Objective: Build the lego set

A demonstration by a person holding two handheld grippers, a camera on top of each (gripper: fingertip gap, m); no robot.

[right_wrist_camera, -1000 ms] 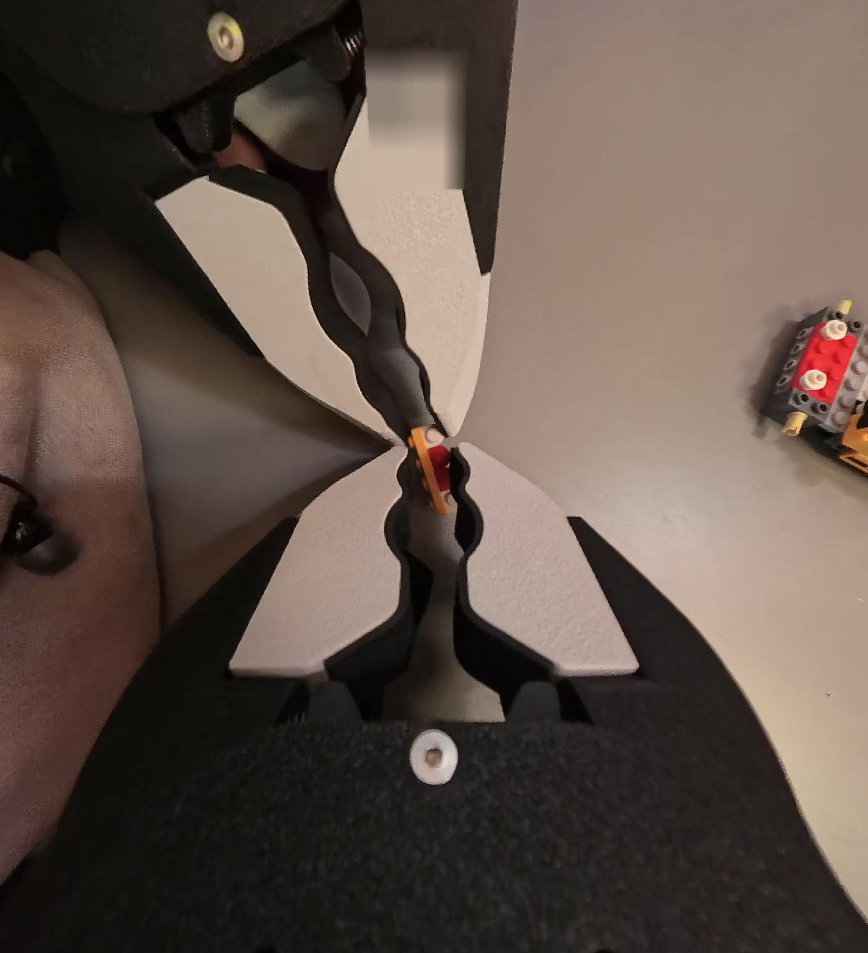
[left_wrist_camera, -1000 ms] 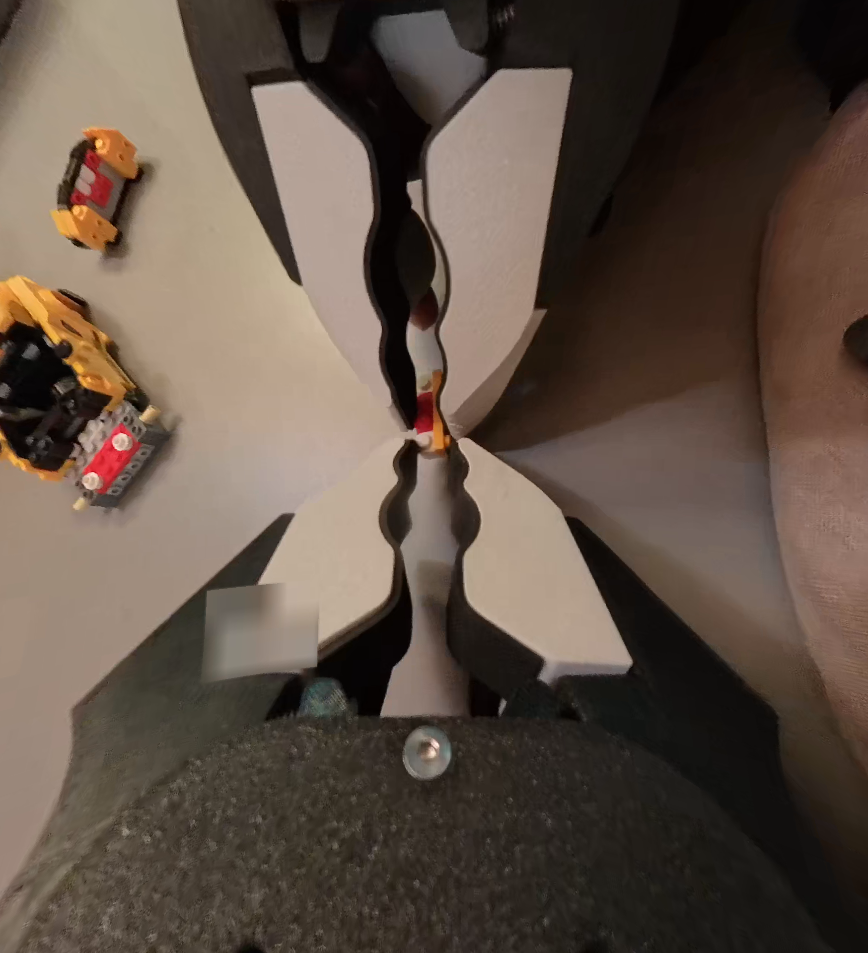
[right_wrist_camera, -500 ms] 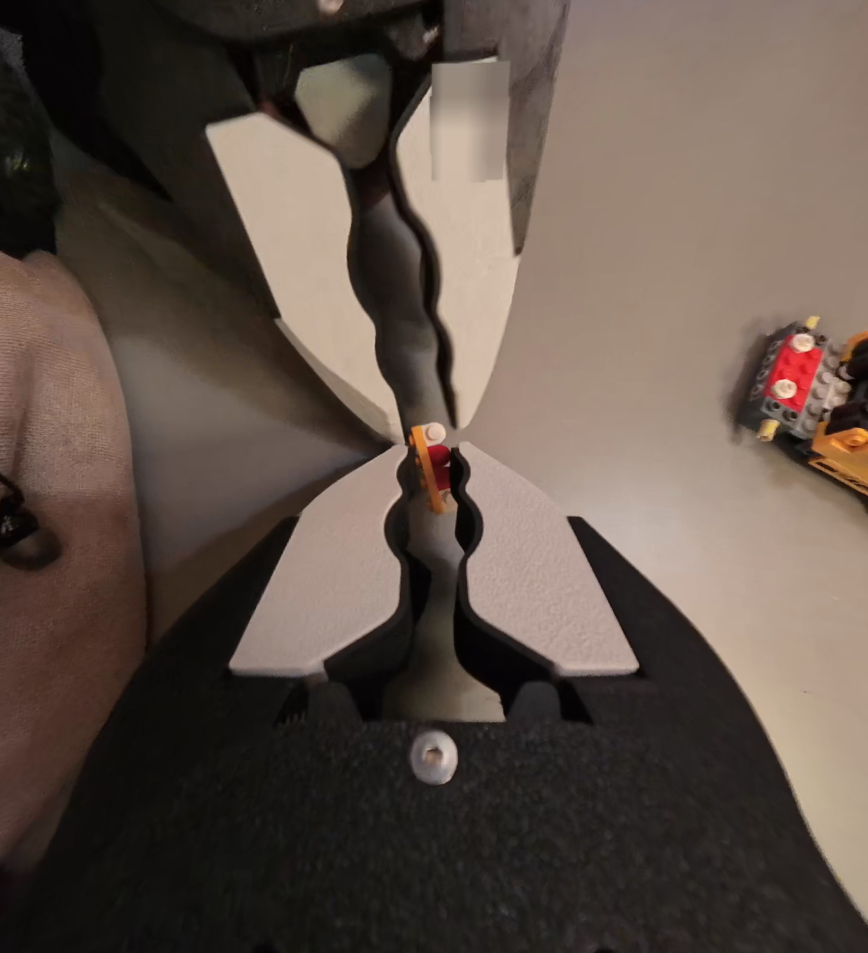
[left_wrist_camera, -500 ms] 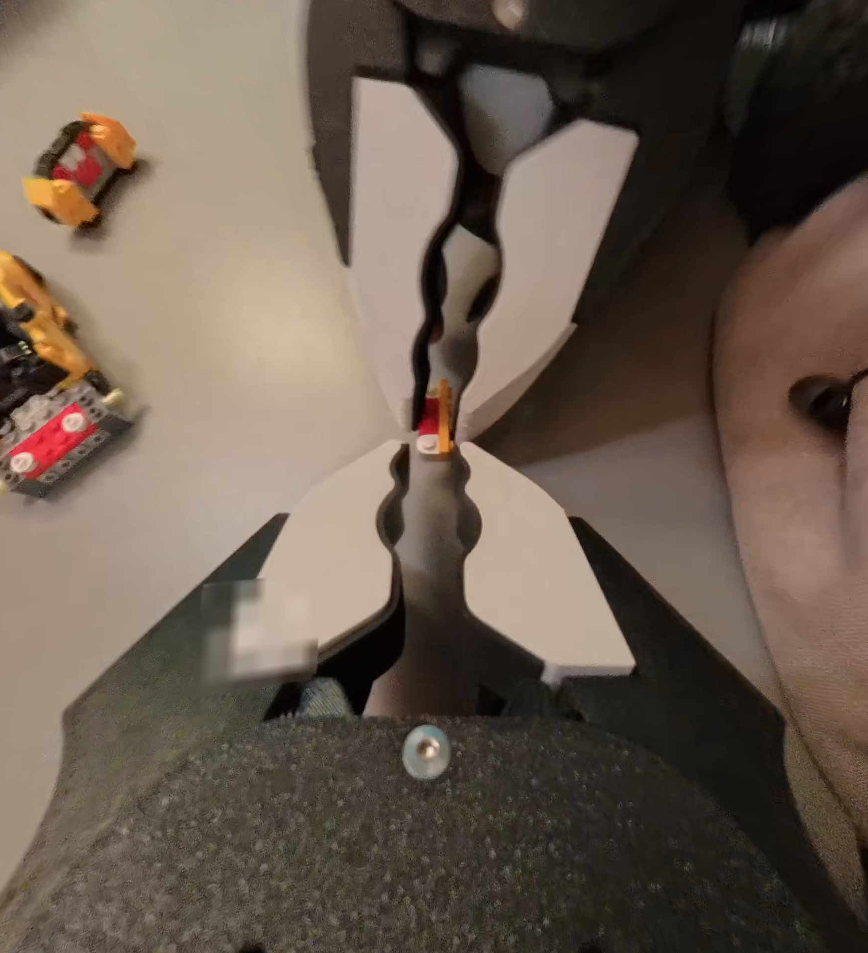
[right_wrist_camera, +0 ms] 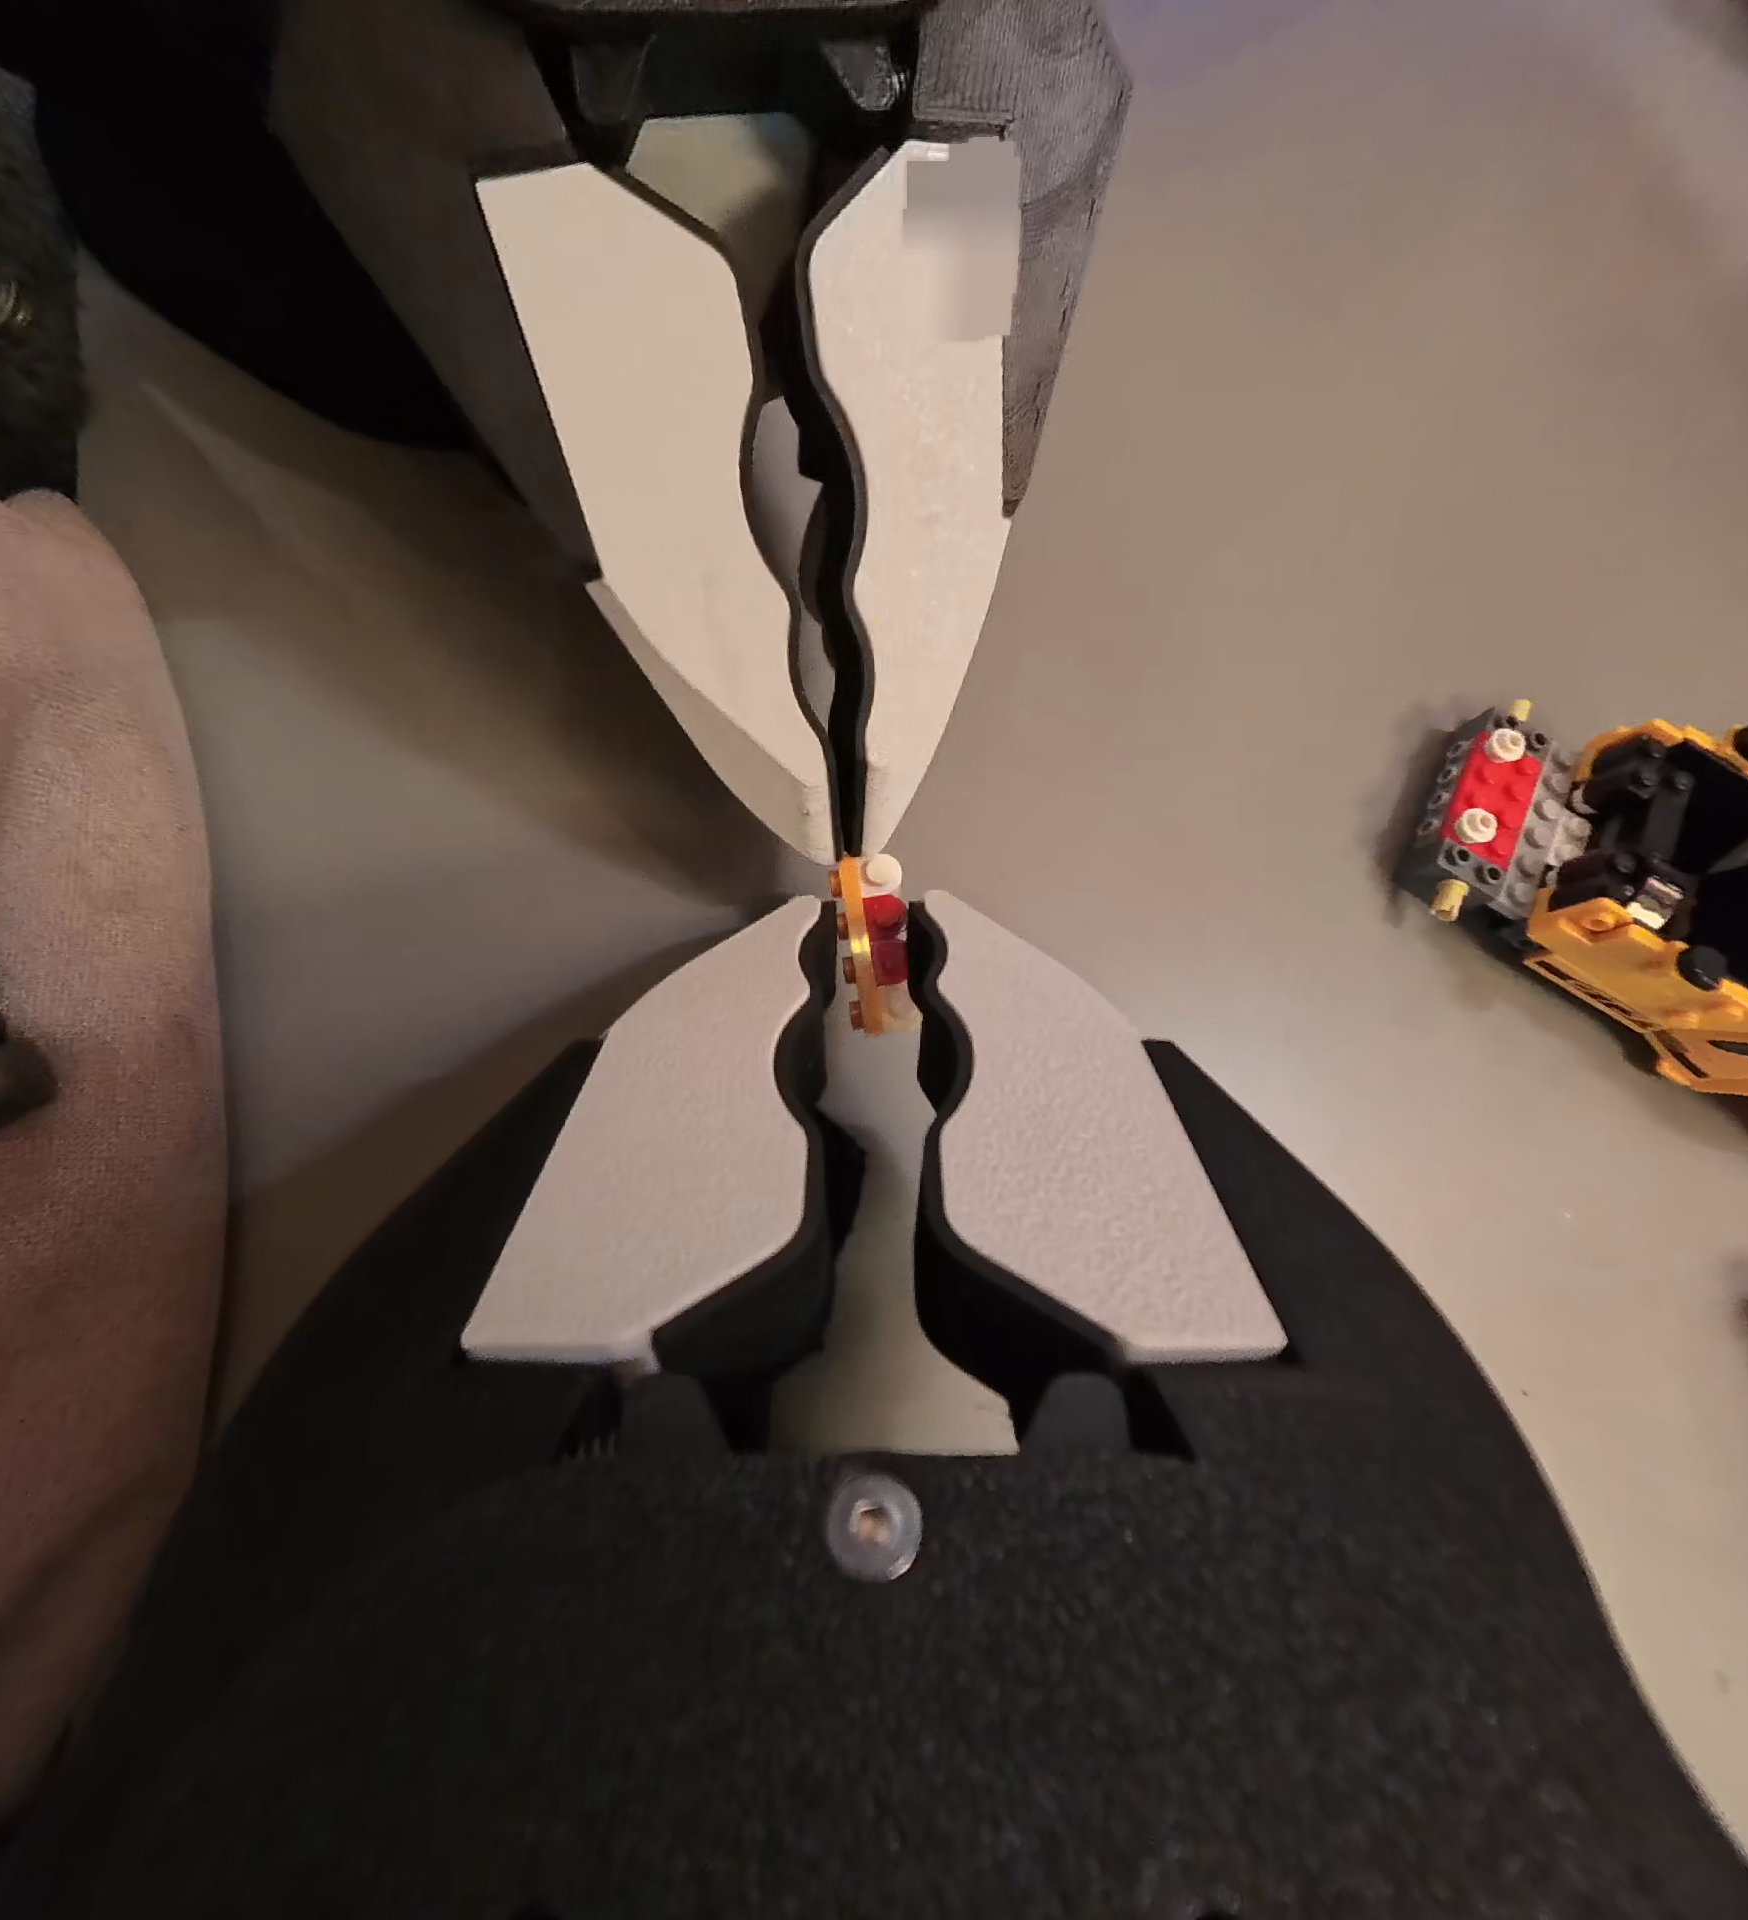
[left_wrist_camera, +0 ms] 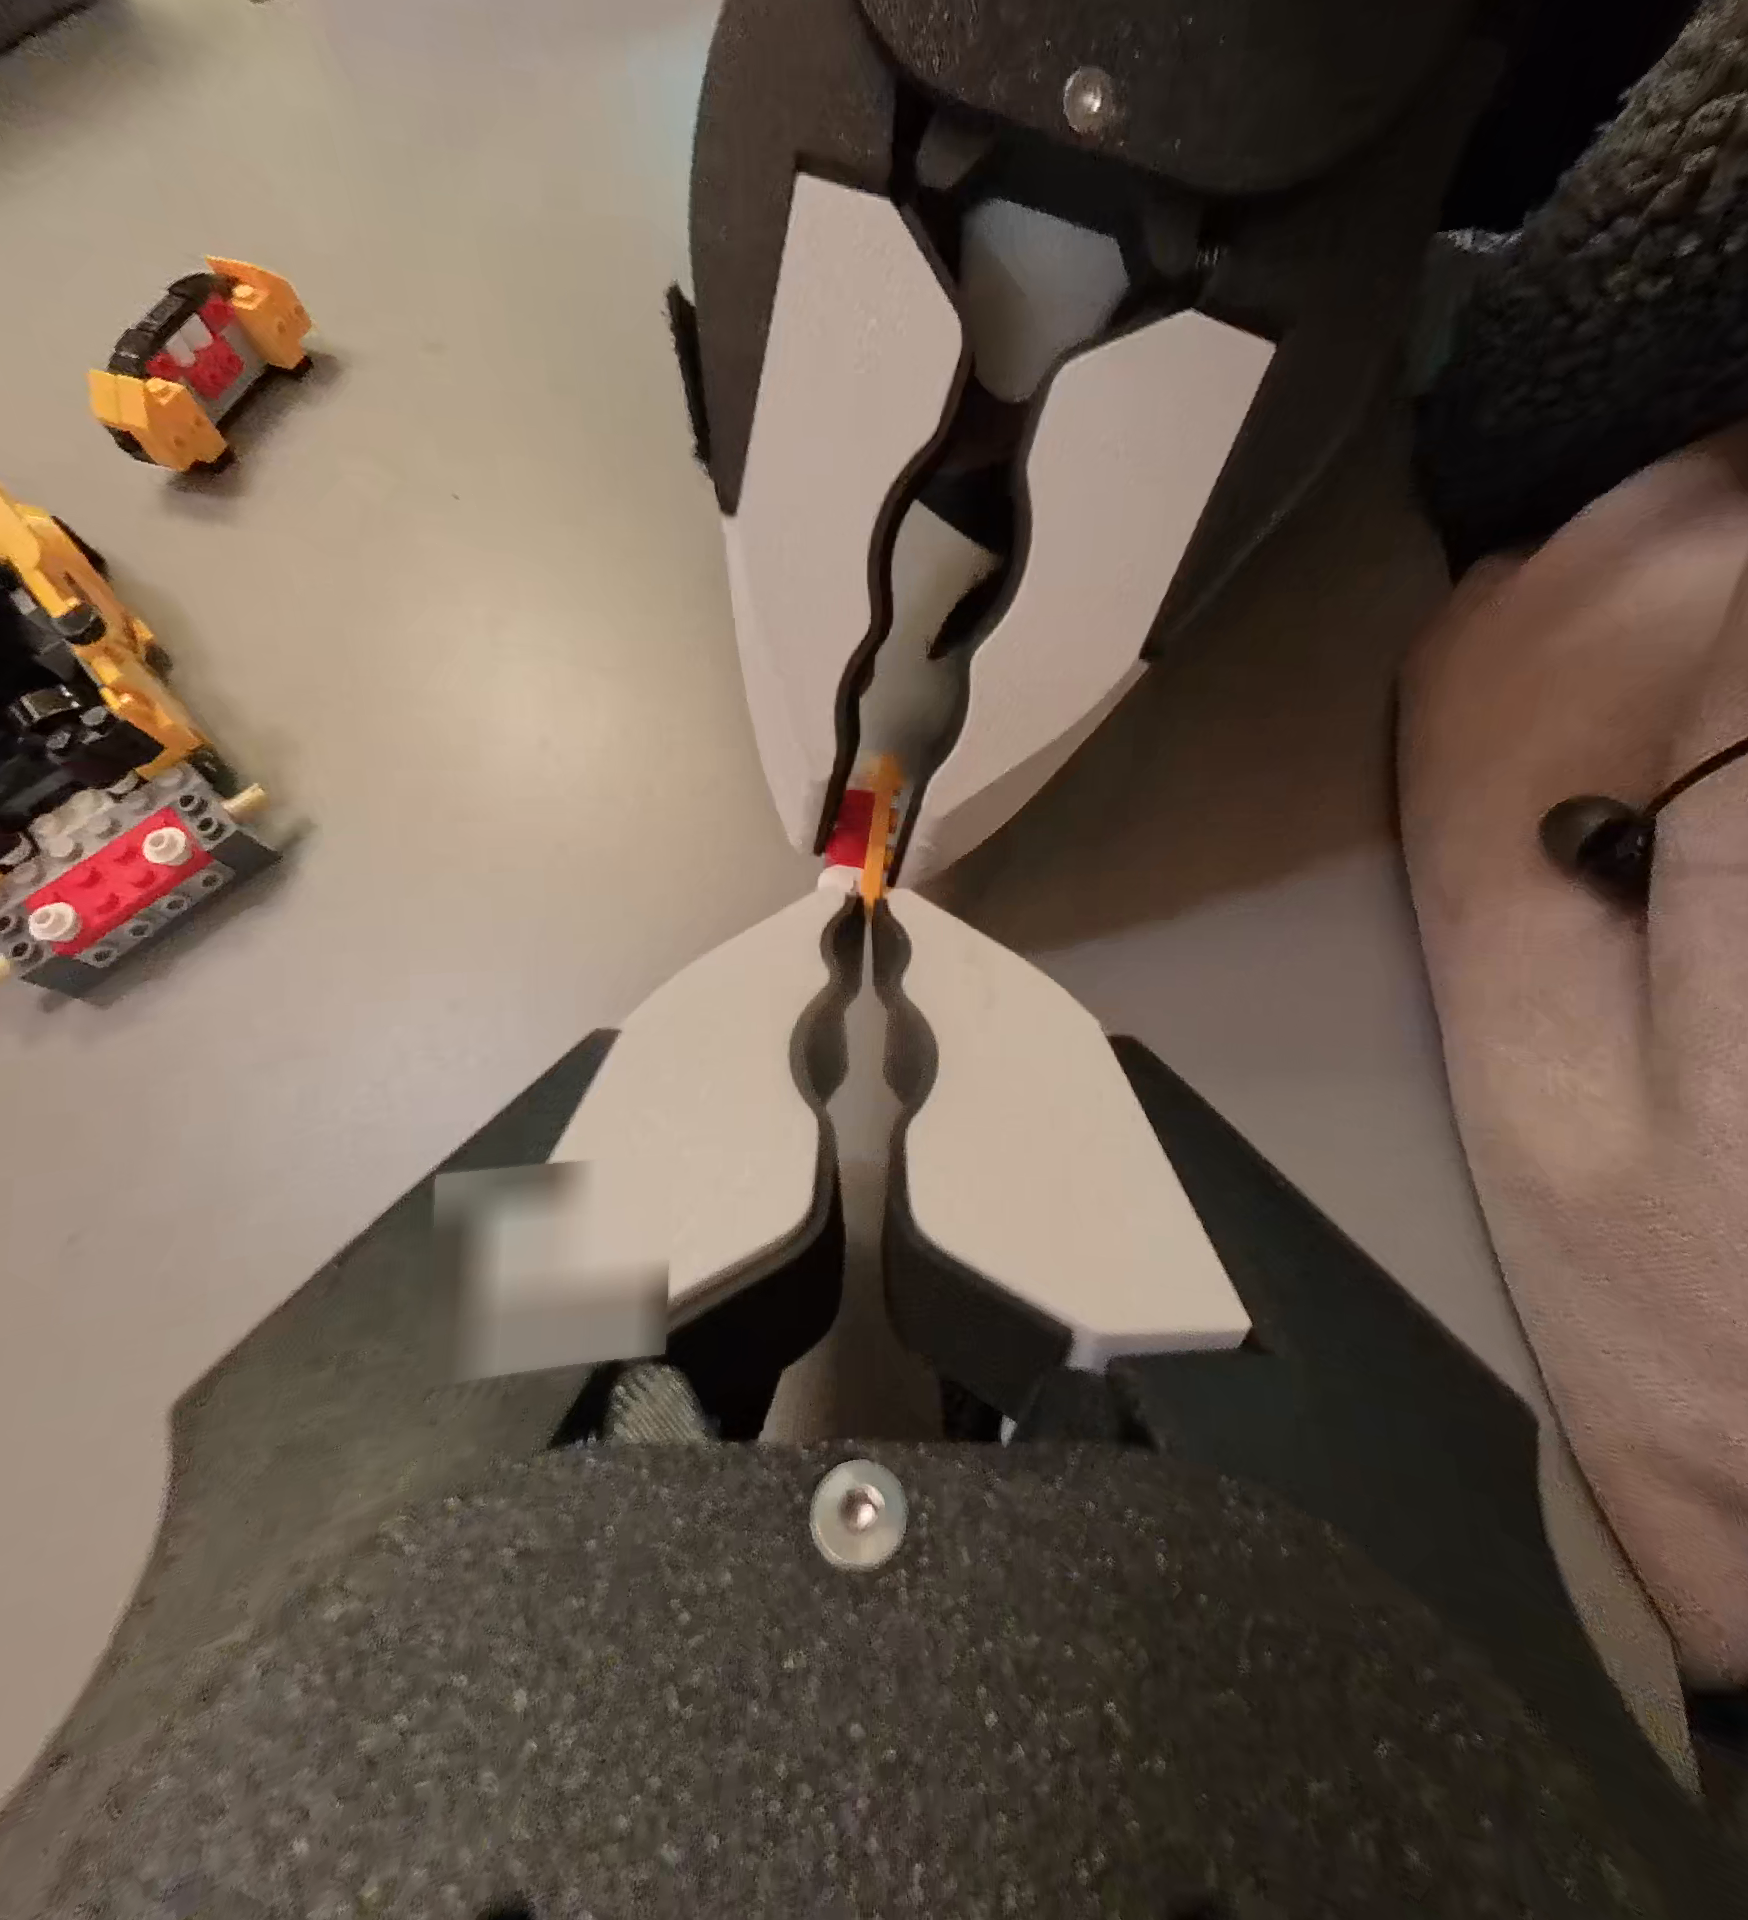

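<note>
The right hand-held gripper (right_wrist_camera: 870, 961) pinches a small orange plate carrying red and white lego pieces (right_wrist_camera: 875, 961), its long axis along the fingers. The left hand-held gripper (left_wrist_camera: 868, 906), tip to tip opposite, is closed to a sliver on the plate's far edge. The yellow-and-black lego vehicle (right_wrist_camera: 1639, 914) lies well apart on the grey table (right_wrist_camera: 1369, 416), to the right gripper's right.

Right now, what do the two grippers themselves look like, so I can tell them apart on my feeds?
They look alike. The left gripper and the right gripper each have a rough-textured black body with a silver screw at its centre, and two pale grey, leaf-shaped jaws whose inner edges are lined with wavy black padding. Each tapers to a narrow tip. No cables show on either.
</note>
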